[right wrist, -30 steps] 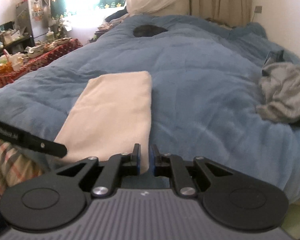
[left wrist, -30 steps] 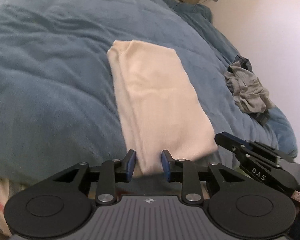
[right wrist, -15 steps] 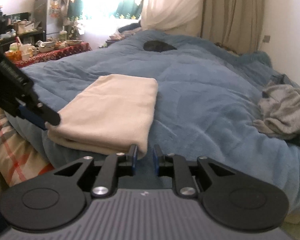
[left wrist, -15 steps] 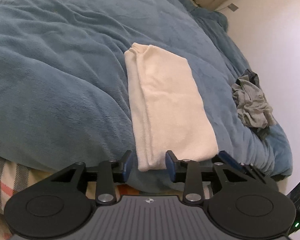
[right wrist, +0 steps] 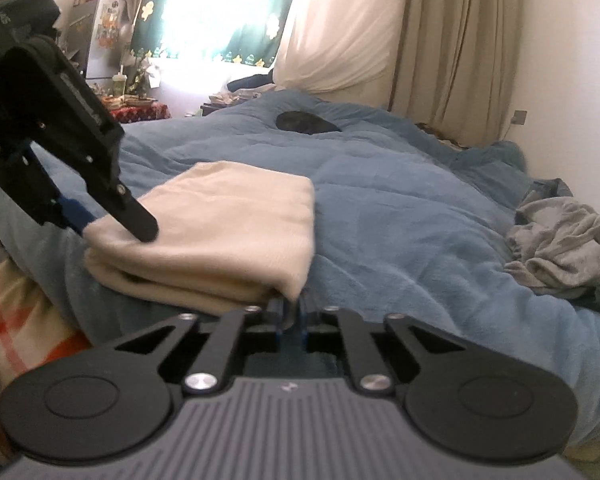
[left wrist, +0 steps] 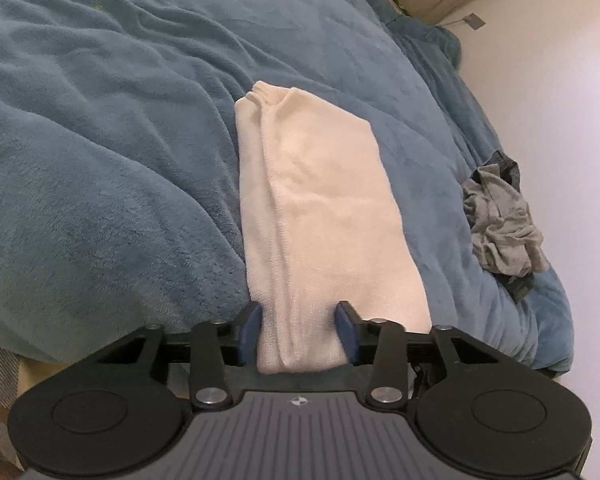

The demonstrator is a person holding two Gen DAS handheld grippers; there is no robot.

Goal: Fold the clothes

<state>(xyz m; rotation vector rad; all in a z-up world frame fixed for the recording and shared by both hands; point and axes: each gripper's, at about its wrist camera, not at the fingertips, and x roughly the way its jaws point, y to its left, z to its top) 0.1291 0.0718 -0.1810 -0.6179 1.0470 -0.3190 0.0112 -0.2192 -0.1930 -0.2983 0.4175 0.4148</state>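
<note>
A folded cream garment (left wrist: 324, 216) lies on a blue blanket (left wrist: 100, 152) that covers the bed, its long side running straight away from the left hand-held gripper (left wrist: 298, 330). Its near end sits between that gripper's blue pads (left wrist: 247, 326), which stand part open at either side of the thick folded edge; they have just eased closer, and from the right wrist view one finger rests on top of the near left corner of the cloth, though whether the pads truly pinch it I cannot tell. The right hand-held gripper (right wrist: 290, 314) is at the garment's near right corner (right wrist: 292, 284), its jaws drawn almost fully together, having just closed; the hanging corner of the cloth meets the fingertips, but the blur there hides whether any fabric is caught between them. Ahead and to the right of both grippers, well apart from the folded piece, a crumpled grey garment (right wrist: 568, 240) lies near the bed's edge by the wall. Far ahead of the right gripper a dark patch (right wrist: 306, 122) shows on the blanket, with beige curtains (right wrist: 452, 40) and a bright window (right wrist: 220, 4) beyond. No containers are in view.
</note>
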